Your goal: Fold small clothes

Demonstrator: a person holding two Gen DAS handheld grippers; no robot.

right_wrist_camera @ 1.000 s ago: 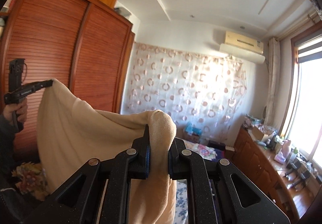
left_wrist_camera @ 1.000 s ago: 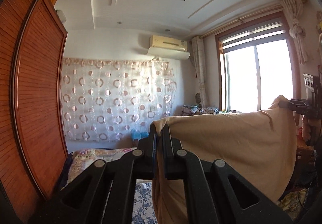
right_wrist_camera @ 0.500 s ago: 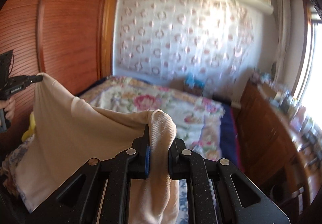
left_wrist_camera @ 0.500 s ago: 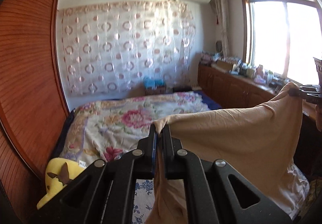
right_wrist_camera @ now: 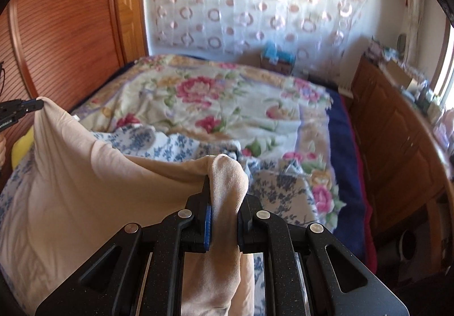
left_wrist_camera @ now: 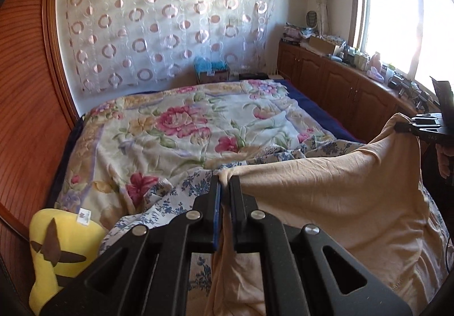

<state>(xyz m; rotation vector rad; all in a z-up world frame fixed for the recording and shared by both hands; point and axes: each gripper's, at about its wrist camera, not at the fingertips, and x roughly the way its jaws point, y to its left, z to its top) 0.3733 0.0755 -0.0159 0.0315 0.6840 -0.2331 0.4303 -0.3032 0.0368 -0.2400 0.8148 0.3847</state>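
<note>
Both grippers pinch beige cloth above bed.

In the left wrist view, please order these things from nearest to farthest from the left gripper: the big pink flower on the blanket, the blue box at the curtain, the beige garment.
1. The beige garment: pinched in the left gripper, spreading right.
2. The big pink flower: mid-bed, ahead, slightly left.
3. The blue box: beyond the bed, against the curtain.

Bed: you face a floral blanket over a blue-flowered sheet.
Left: slatted wooden wardrobe, yellow plush toy.
Right: cluttered wooden cabinets, window.
Back wall: circle-patterned curtain.
</note>
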